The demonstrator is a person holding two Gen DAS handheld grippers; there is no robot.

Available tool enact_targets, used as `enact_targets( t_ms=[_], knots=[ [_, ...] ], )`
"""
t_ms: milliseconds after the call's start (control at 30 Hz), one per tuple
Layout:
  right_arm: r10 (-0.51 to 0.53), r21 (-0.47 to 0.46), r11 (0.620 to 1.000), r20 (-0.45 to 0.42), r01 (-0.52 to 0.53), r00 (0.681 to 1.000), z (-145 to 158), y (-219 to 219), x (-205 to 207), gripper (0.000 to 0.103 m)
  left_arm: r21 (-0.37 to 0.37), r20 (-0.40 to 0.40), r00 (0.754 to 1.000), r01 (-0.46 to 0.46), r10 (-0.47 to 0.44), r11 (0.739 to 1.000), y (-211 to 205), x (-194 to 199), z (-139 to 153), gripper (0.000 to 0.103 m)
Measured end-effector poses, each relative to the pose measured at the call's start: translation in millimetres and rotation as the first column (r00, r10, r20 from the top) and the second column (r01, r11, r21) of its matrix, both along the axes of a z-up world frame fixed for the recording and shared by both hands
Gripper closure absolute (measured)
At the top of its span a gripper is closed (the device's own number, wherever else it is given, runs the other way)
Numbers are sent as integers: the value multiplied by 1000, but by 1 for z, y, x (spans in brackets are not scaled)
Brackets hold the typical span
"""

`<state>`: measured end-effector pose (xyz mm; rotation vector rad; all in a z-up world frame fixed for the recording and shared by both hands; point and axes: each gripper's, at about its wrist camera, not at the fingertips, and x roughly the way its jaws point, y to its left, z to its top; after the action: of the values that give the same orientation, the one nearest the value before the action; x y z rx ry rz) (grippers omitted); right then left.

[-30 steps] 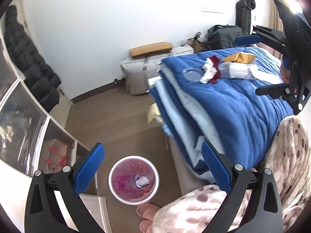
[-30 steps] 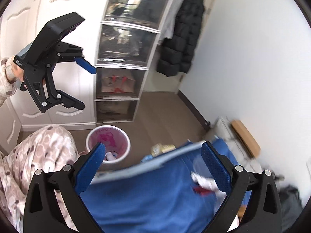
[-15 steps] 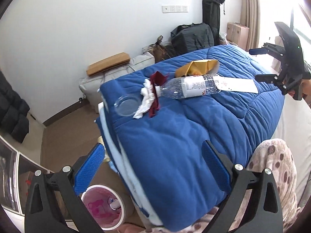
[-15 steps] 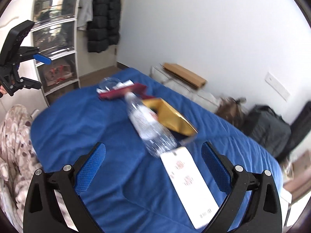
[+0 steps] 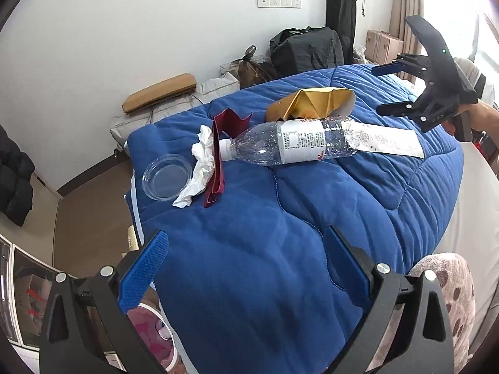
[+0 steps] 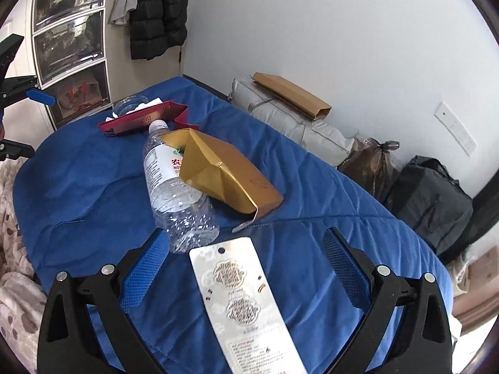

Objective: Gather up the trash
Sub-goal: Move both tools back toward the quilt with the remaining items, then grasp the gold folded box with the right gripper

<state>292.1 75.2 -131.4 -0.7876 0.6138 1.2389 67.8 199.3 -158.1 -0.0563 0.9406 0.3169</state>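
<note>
Soft blue quilt (image 6: 93, 187) lies under both my wide-open, empty tongs; the white card (image 6: 240, 305) sits between my right gripper (image 6: 246, 271) fingers, the water bottle (image 6: 174, 193) just ahead-left. Pinching quilt instead seems likely.

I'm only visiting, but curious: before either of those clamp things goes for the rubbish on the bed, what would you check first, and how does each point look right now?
1. Right gripper jaws open and empty: ok.
2. Left gripper jaws open and empty: ok.
3. White card lies flat between the right jaws, nothing on top: ok.
4. Plastic bottle lies on its side on the blue quilt, reachable: ok.
5. Pink bin ready: cannot tell, mostly hidden behind the left gripper.
6. Whether the bottle's base rests on the card: cannot tell.
</note>
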Motion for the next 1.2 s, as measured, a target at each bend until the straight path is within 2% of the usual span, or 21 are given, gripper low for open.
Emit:
enact_targets(
  t_ms=[200, 333, 500, 533, 600, 633, 667, 733, 967, 1200],
  knots=[
    [83, -49, 995, -7, -83, 997, -16, 49, 5, 7, -4, -18, 999, -44, 44, 999, 23, -3, -4, 5],
    [103, -86, 991, 17, -101, 995, -27, 73, 6, 9, -9, -27, 998, -63, 62, 998, 35, -3, -9, 5],
    [123, -134, 982, -59, -130, 991, -36, 94, 12, 48, -22, -32, 997, -65, 64, 998, 41, -2, -15, 5],
    [125, -156, 979, -42, -131, 991, -40, 97, 12, 51, -18, -36, 997, -64, 64, 998, 41, -1, -17, 5],
    [133, -189, 974, 29, -125, 991, -45, 100, 9, 72, -10, -42, 997, -63, 63, 998, 41, -2, -20, 5],
    [125, -184, 976, 28, -118, 992, -44, 99, 11, 75, -10, -44, 997, -64, 63, 998, 41, -2, -21, 5],
    [107, -159, 982, -1, -106, 994, -41, 97, 16, 86, -13, -45, 997, -64, 64, 998, 41, -2, -22, 5],
    [72, -113, 990, -62, -78, 996, -31, 91, 26, 97, -20, -43, 997, -63, 62, 998, 41, -2, -23, 5],
    [-12, -74, 997, -82, 6, 997, -10, 63, 43, 99, -23, -30, 999, -38, 37, 999, 32, 6, -21, 5],
    [-81, -2, 997, -82, 81, 993, 14, 6, 43, 99, -53, -13, 1000, 9, -10, 999, 24, 23, -20, 5]
  ],
)
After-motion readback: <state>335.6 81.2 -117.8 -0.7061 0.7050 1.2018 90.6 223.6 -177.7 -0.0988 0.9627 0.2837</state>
